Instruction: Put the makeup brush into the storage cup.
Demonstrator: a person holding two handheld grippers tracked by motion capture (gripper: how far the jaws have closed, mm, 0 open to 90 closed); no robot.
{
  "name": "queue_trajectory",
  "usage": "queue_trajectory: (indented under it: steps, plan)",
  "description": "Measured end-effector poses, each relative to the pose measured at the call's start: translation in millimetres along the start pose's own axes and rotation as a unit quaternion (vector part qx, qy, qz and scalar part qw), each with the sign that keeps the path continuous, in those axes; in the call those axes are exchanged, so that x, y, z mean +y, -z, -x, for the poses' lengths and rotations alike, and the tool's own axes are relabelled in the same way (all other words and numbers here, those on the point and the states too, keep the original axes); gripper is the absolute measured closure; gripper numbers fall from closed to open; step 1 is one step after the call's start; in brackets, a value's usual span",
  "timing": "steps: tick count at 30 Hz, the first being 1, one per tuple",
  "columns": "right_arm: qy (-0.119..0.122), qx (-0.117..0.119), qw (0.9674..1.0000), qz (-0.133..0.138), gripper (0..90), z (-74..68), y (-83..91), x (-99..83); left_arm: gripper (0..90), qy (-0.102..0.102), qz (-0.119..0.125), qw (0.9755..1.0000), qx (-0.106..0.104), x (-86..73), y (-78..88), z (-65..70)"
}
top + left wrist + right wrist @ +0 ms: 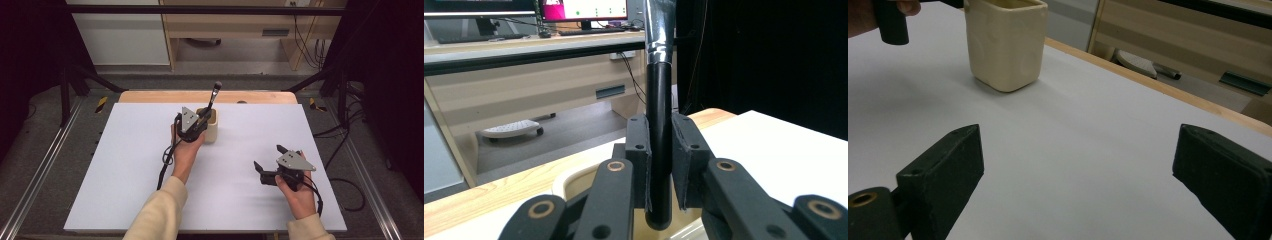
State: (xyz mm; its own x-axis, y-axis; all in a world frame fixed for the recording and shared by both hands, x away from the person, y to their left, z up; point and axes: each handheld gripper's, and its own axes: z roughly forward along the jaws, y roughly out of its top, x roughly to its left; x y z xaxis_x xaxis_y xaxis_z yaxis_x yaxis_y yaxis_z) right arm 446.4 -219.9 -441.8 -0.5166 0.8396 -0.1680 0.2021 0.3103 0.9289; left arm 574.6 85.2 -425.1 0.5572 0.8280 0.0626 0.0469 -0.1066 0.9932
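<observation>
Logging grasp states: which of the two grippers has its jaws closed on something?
The left gripper, over the cream cup: its jaws clamp the black brush handle. The right gripper is open and holds nothing.

There is one counter [125,190], covered by one white sheet, and on it stands one cream cup [210,126]. One brush [214,97] with a black handle and a silver collar rises from that cup. Two tools are in view, the left tool [200,121] and the right tool [267,161], each held by one hand, so two hands and two pale sleeves come in from the near edge, and one cable trails from each tool, two in all.
</observation>
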Motion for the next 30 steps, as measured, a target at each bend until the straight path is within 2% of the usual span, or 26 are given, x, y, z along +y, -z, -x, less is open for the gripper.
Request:
queue_trajectory:
  steps: [15,30]
  plan:
    - [-0.001,0.003,1.0,-0.001,6.6,-0.4,0.0,0.1,78.8,0.012,0.0,0.9999,0.002,-5.4,-1.4,0.5]
    - [0.001,0.007,1.0,-0.004,6.6,-1.4,-0.7,-0.3,78.7,0.012,-0.004,0.9999,0.009,-10.6,0.2,-3.0]
